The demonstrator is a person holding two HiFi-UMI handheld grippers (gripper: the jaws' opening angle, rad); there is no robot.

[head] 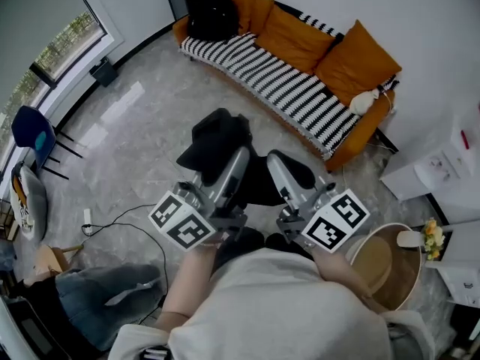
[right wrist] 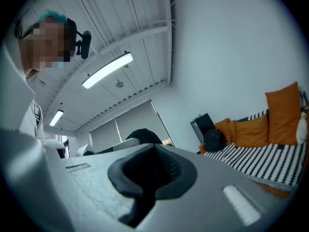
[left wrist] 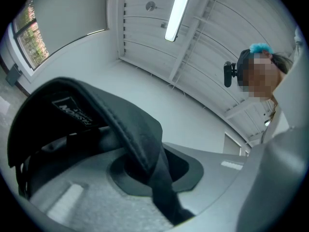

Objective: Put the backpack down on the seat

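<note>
Short of the sofa point(head: 300, 88), the left gripper point(left wrist: 149, 170) clamps the backpack strap point(left wrist: 130, 124) (right gripper point(right wrist: 152, 170) alongside, jaws closed together).

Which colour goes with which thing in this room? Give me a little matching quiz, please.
Things:
1. backpack
2. blanket
3. cushion
4. chair

Colours:
A. orange
B. blue
C. black and white stripes
D. black

Pairs: 1-D, 2-C, 3-A, 4-B
</note>
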